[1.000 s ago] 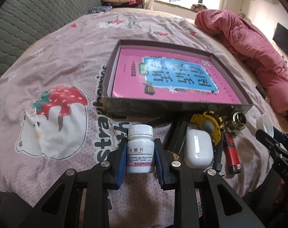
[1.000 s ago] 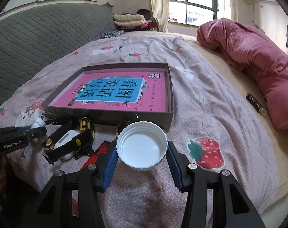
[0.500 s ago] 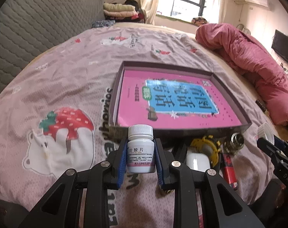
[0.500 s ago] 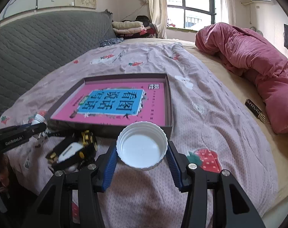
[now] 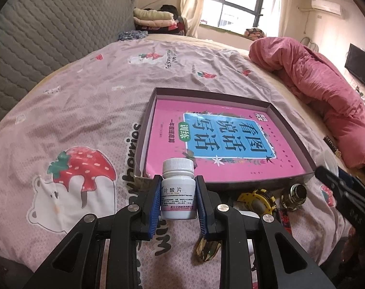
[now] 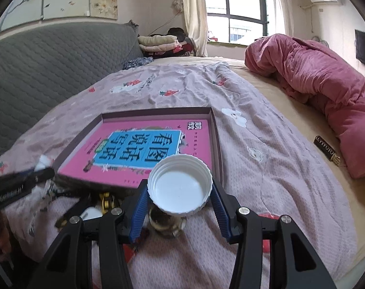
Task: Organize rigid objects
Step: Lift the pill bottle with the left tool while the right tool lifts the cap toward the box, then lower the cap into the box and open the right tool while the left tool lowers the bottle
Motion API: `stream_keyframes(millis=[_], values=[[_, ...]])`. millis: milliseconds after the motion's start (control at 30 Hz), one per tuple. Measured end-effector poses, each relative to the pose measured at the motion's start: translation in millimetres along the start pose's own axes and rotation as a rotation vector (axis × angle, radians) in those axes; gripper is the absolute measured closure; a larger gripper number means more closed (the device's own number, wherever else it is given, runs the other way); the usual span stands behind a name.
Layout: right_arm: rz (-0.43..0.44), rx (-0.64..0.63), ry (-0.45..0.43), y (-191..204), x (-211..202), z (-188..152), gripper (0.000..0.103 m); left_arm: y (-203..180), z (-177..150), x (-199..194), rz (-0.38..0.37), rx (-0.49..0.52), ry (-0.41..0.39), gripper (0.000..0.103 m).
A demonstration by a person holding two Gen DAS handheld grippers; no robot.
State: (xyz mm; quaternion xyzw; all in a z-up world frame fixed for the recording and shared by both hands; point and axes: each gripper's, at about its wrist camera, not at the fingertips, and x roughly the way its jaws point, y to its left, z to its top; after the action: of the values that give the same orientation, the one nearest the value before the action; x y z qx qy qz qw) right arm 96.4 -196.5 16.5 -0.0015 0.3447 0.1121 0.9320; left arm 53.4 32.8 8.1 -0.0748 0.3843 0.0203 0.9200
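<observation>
White pill bottle (image 5: 178, 190) upright, clamped betw. blue pads of left tongs (image 5: 178, 201), held above bed (image 5: 86, 110). White cap (image 6: 180, 187) gripped rim-to-rim in right tongs (image 6: 180, 201), open side facing cam, also off the bed. Just ahead of both tongs: shallow dark box (image 5: 146, 130) w/ pink book (image 5: 221, 142) lying flat inside. Below/right of left tongs, near box's front wall: yellow tape measure (image 5: 255, 200), small brass-colored jar (image 5: 293, 193), red item, partly hidden. Jar (image 6: 166, 221) sits directly under right tongs' cap. Right tongs show at right edge of left view. Pink quilt (image 6: 327, 91) bunched far right; grey headboard (image 6: 49, 57) left.
</observation>
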Motion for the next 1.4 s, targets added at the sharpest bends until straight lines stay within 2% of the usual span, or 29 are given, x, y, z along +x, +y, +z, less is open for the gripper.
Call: stream_keyframes(millis=[167, 667, 967, 1400], values=[[0.002, 0.03, -0.013, 0.2, 13.8, 11.3, 0.053, -4.9, 4.8, 2.9, 0.008, 0.008, 0.003, 0.076], [0.022, 0.03, 0.051, -7.6, 38.7, 11.9, 0.053, -13.5, 24.0, 33.9, 0.015, -0.01, 0.055, 0.076], [0.009, 0.033, 0.065, -13.9, 38.3, 12.5, 0.053, -11.1, 24.5, 51.5, -0.016, -0.042, 0.075, 0.076], [-0.017, 0.011, 0.103, -2.8, 50.7, 25.9, 0.053, -7.5, 32.7, 74.7, -0.032, -0.059, 0.121, 0.076]])
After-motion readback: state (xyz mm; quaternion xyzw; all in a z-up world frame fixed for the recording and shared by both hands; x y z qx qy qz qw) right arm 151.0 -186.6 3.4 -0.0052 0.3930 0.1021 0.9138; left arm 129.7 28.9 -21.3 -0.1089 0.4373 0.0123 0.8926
